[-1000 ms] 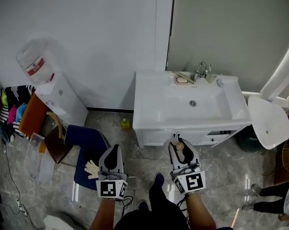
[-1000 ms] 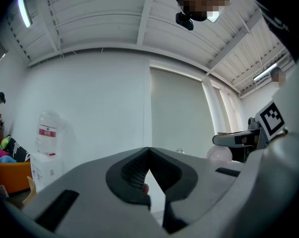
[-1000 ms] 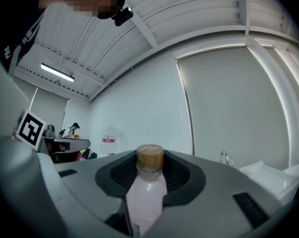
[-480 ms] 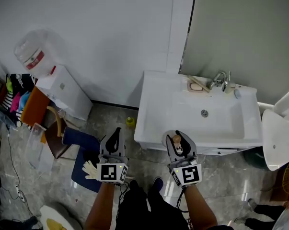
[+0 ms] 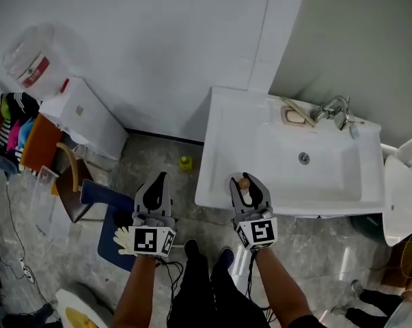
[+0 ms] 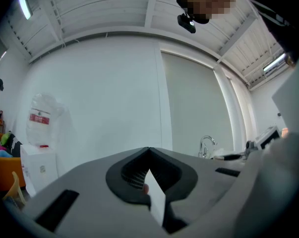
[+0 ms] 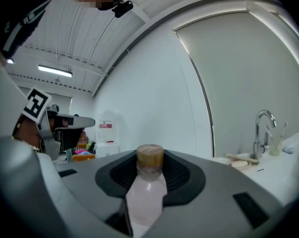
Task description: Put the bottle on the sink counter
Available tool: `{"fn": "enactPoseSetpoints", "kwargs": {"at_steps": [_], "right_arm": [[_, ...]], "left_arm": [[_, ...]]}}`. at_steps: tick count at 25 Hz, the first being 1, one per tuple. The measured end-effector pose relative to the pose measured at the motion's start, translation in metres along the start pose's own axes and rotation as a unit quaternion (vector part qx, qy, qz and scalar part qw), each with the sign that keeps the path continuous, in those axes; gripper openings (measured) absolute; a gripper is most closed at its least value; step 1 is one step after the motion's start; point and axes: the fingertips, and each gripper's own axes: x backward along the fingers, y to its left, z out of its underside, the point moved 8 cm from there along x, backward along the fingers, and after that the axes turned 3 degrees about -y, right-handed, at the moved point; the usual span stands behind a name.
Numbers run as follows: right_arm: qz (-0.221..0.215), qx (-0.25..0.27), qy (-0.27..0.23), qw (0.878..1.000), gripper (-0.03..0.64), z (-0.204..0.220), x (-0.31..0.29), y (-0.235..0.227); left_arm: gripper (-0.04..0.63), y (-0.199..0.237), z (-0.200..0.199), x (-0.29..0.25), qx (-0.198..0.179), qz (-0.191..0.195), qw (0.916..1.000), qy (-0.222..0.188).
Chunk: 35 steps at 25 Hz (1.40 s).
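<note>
A small clear bottle [image 7: 145,197] of pale pink liquid with a brown cap stands upright between the jaws of my right gripper [image 7: 150,168], which is shut on it. In the head view the right gripper [image 5: 245,185] and the bottle [image 5: 244,182] hover at the front left edge of the white sink counter [image 5: 218,149]. My left gripper [image 5: 160,182] hangs over the floor, left of the counter. Its jaws [image 6: 149,150] are shut at the tips, and a thin white sliver shows just behind them.
A faucet [image 5: 333,108] and a soap dish [image 5: 296,117] sit at the back of the basin. A water dispenser [image 5: 79,118] with a jug [image 5: 26,63] stands at the left wall. A yellow item [image 5: 185,162] and a blue seat [image 5: 104,207] are on the floor.
The view has moved closer to the sink. Both grippers have come forward, and the right one with the bottle now reaches the counter's front edge. Both grips are unchanged.
</note>
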Motion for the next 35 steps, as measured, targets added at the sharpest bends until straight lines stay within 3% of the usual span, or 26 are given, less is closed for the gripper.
{"fn": "enactPoseSetpoints", "kwargs": {"at_steps": [9,20,26,35], "right_arm": [[0.016,-0.005,0.079,0.997,0.148,0.091,-0.046,0.012],[0.033,-0.004,0.104,0.994,0.147,0.114,-0.066,0.015],[0.031,0.002,0.144,0.989,0.148,0.123,-0.072,0.018],[0.038,0.009,0.151,0.988,0.149,0.122,-0.073,0.020]], "left_arm": [[0.021,0.036,0.032,0.007,0.021,-0.015,0.9997,0.000],[0.021,0.050,0.049,-0.003,0.026,-0.014,0.9996,-0.001],[0.021,0.052,0.053,-0.006,0.031,-0.014,0.9994,0.000],[0.021,0.055,0.052,-0.002,0.034,-0.018,0.9992,0.000]]}}
